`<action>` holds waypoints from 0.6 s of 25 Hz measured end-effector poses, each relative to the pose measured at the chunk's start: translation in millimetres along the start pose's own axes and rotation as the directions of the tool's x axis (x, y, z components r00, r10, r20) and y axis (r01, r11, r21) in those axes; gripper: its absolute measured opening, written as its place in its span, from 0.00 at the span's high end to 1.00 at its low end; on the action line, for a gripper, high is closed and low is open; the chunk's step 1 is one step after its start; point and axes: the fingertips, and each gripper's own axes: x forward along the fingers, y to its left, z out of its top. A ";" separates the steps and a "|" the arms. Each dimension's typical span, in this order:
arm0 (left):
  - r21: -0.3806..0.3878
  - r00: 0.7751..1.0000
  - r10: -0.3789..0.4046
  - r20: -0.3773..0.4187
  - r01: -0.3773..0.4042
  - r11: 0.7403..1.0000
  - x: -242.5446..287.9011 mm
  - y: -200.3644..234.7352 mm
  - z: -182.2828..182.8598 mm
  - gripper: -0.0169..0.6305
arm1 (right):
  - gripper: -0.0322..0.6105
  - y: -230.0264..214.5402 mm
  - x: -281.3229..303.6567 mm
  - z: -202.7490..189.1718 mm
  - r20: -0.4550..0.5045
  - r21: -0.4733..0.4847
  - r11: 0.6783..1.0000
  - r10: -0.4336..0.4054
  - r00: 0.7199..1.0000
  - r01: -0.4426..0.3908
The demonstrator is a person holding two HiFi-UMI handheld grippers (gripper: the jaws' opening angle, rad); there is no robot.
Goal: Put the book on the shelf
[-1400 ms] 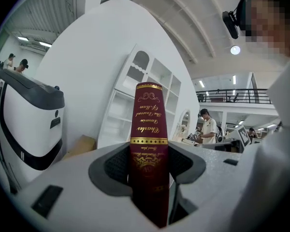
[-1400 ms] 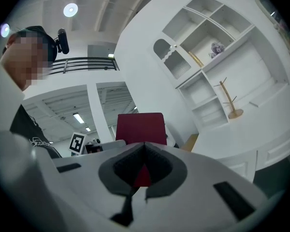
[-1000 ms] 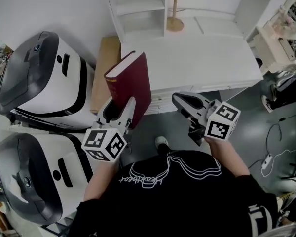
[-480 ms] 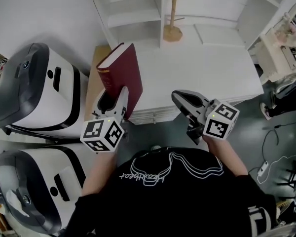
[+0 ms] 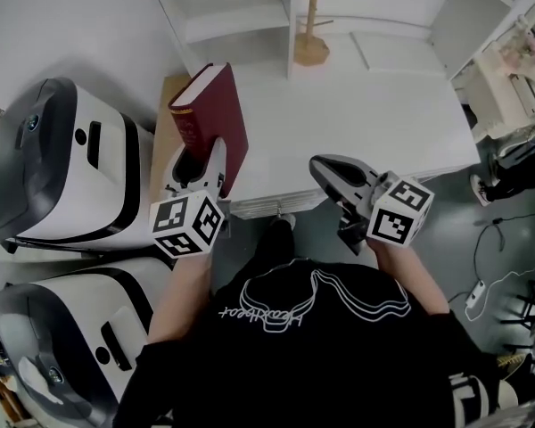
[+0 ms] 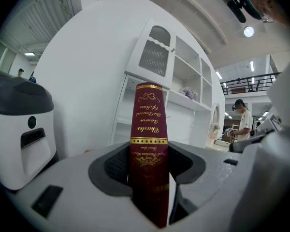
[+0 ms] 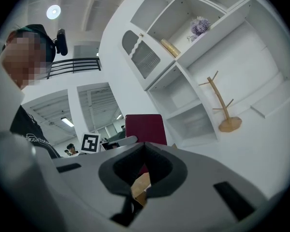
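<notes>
Dark red cloth is filling your left claw [image 6: 149,164]: its jaws are clamping the book [image 5: 209,119] by its lower end and holding it upright, with the gilt spine facing back at you. The book is sitting in the air at the desk's [image 5: 366,105] left edge, near the front. Your right claw [image 5: 334,175] is hanging just off the desk's front edge with its jaws together and nothing between them. At the back of the desk the shelf [image 5: 241,20] is standing with open compartments, and a wooden peg stand [image 5: 310,25] is just beside them. The pickup looks done. The book is not yet on the shelf, so you are left with reaching across the desk, seating the book in a compartment and letting go.
</notes>
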 end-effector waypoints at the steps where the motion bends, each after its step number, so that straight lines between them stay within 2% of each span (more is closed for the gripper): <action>1: 0.008 1.000 0.010 -0.001 -0.010 1.000 6.0 4.7 -1.5 0.65 | 0.94 -4.3 3.9 0.0 -0.003 0.006 1.000 -0.005 1.000 0.005; 11: 0.010 0.998 0.054 -0.012 -0.054 0.999 76.9 40.1 -24.8 0.65 | 0.94 -59.1 51.9 -13.0 -0.062 0.077 0.996 -0.044 0.997 0.049; 15: 0.017 0.996 0.089 0.025 -0.089 0.996 98.4 54.2 -29.9 0.65 | 0.94 -73.1 70.0 -20.0 -0.111 0.097 0.995 -0.023 0.994 0.034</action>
